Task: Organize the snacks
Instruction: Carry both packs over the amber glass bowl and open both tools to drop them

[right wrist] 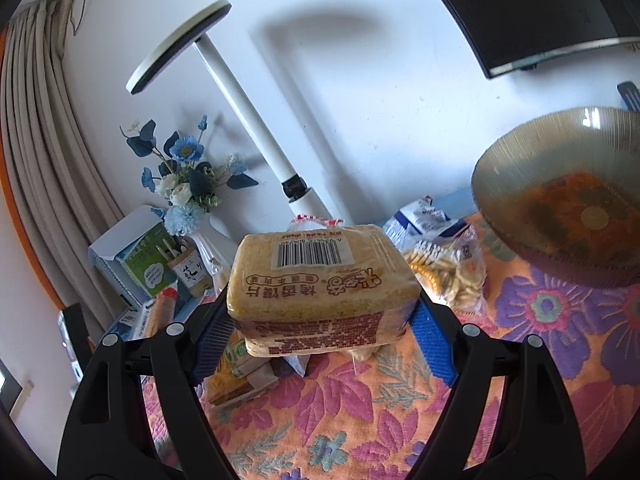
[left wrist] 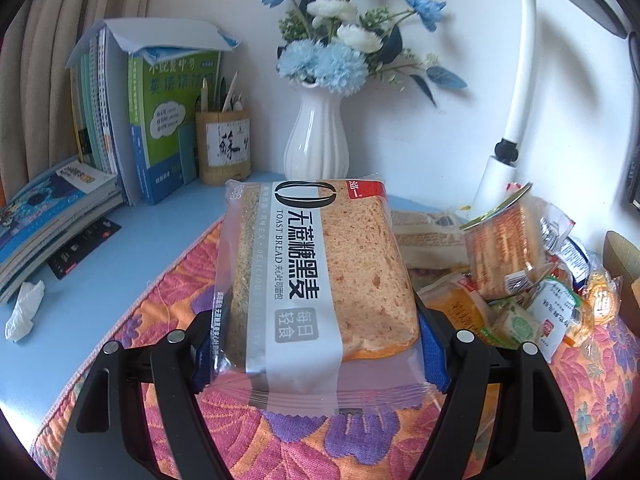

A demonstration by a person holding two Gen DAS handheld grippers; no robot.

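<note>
In the left wrist view my left gripper (left wrist: 320,350) is shut on a clear pack of toast bread (left wrist: 316,276) with a grey label, held above the flowered cloth (left wrist: 320,440). Its blue pads press both sides of the pack. In the right wrist view my right gripper (right wrist: 320,336) is shut on a yellow pack of baked bun slices (right wrist: 320,280) with a barcode on top, lifted off the cloth. A pile of loose snack packs (left wrist: 528,296) lies to the right of the left gripper. A brown glass bowl (right wrist: 516,160) stands at the right.
A white vase of blue flowers (left wrist: 316,144), a bamboo pen pot (left wrist: 224,148) and stacked books (left wrist: 132,128) stand at the back left. A white lamp post (right wrist: 256,120) rises behind the snacks. A clear bag of biscuits (right wrist: 448,272) lies near the bowl.
</note>
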